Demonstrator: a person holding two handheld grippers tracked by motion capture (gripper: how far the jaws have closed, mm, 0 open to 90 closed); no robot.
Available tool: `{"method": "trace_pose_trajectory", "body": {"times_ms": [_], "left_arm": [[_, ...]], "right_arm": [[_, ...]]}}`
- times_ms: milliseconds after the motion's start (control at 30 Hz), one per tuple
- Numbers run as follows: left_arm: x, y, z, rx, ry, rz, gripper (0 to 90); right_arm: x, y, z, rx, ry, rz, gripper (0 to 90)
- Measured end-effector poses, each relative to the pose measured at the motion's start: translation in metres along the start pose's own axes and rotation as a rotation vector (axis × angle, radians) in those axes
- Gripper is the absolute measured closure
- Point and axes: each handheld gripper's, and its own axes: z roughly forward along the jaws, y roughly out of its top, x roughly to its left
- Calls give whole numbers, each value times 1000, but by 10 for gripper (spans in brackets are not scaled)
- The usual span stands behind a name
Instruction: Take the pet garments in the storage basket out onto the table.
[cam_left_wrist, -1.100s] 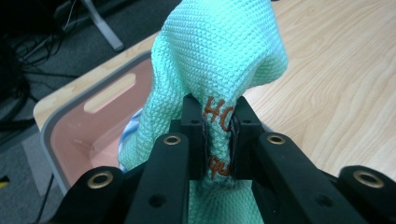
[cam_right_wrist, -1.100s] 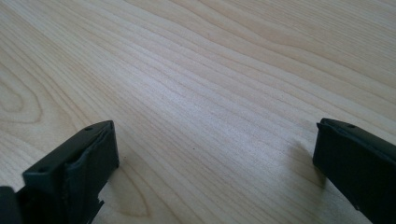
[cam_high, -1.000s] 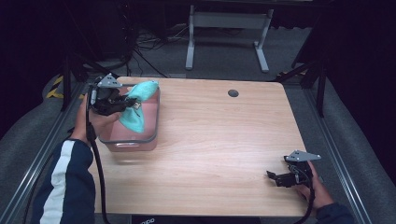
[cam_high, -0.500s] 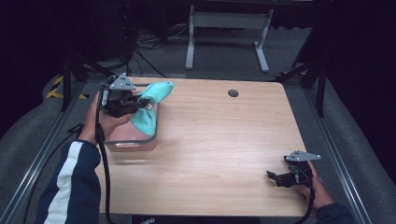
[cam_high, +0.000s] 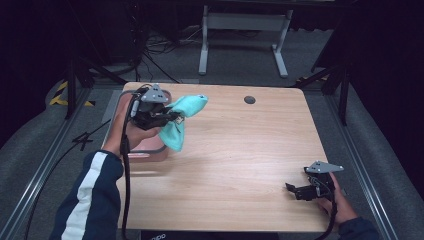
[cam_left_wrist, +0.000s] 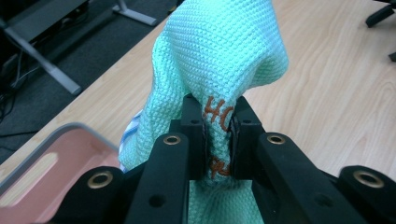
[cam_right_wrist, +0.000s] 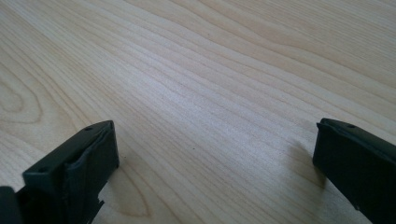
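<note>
- The pink bin (cam_high: 150, 150) sat at the surface's (cam_high: 240, 165) left edge; I could not see what it held.
- My left gripper (cam_high: 167, 116) had carried the turquoise cloth (cam_high: 182, 120) up out of the bin and rightward, jaws clamped on it, above the bin's edge.
- Orange stitched letters on the cloth (cam_left_wrist: 217, 114) were unreadable.
- My right gripper (cam_high: 300, 191) stayed put, jaws wide apart.

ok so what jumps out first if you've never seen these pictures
The mint-green cloth draws the eye: it hangs above the table's far left part, pinched in the left gripper, beside a pink tub. Near the front right corner, the right gripper rests low over bare wood, jaws wide apart and holding nothing.
</note>
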Motion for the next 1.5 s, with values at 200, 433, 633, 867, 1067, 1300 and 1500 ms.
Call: {"method": "trace_pose_trajectory", "body": {"times_ms": [200, 433, 633, 867, 1067, 1300, 1500], "left_arm": [[-13, 7, 17, 12, -40, 29, 794], [-27, 12, 41, 46, -82, 60, 794], [-36, 14, 59, 67, -114, 75, 794], [-50, 13, 92, 125, -144, 100, 793], [-56, 4, 125, 179, -168, 85, 792], [-65, -5, 151, 228, -182, 73, 788], [-74, -10, 168, 253, -205, 80, 784]], "right_arm": [[0, 0, 0, 0, 0, 0, 6], [0, 0, 0, 0, 0, 0, 6], [0, 0, 0, 0, 0, 0, 6], [0, 0, 0, 0, 0, 0, 5], [0, 0, 0, 0, 0, 0, 6], [0, 0, 0, 0, 0, 0, 6], [0, 0, 0, 0, 0, 0, 6]]}}
